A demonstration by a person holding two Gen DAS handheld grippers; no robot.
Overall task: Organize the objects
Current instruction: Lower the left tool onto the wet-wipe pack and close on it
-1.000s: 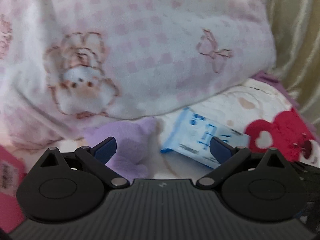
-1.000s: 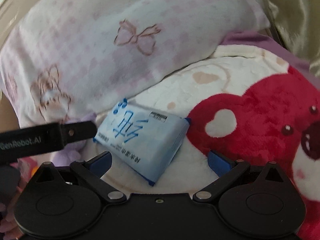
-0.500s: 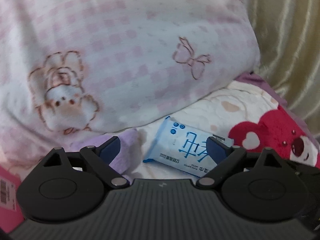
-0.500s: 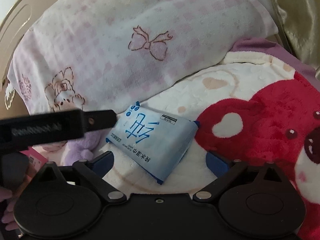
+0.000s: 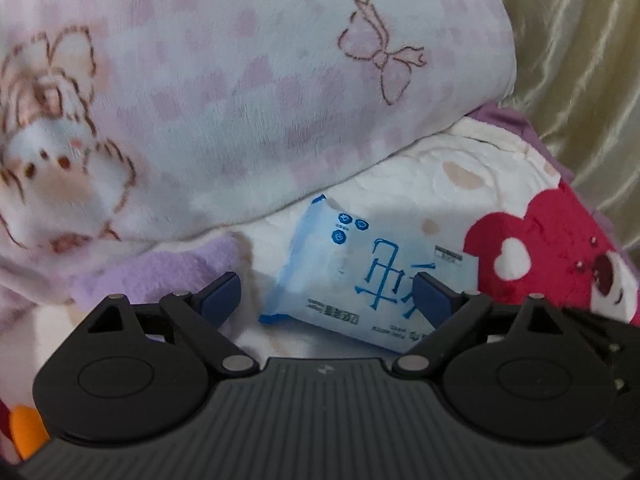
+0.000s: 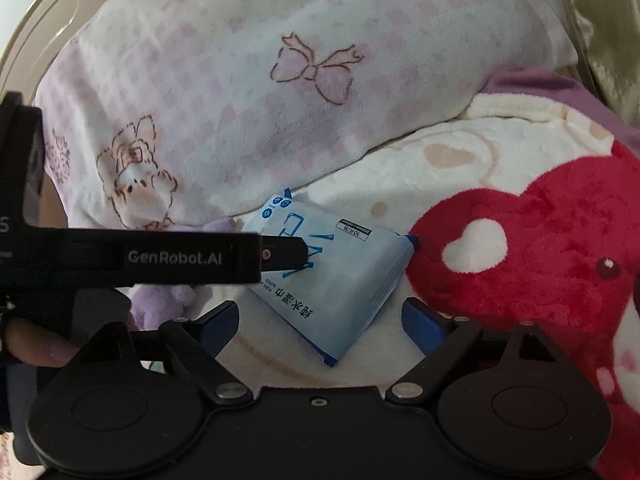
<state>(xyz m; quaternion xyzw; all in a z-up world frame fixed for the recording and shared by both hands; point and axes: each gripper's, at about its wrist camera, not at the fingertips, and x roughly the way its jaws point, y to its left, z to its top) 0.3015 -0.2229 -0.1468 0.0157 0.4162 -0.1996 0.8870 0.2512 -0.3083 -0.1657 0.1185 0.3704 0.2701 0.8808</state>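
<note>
The pillow [image 6: 280, 92] at the far side is white with pale pink checks, printed with pink bows outlined in brown and a brown-outlined cartoon animal. The wipes pack [image 6: 332, 276] near the middle is light blue and white with darker blue lettering and a small black-and-white label. The blanket [image 6: 460, 184] under it is cream with peach hearts, purple at the far edge, and carries a red bear with a white heart on its ear at the right. A lilac plush [image 5: 160, 276] lies left of the pack. The curtain [image 5: 580, 60] at far right is pale gold. Both grippers are black with dark blue fingertip pads [image 5: 220, 292].
</note>
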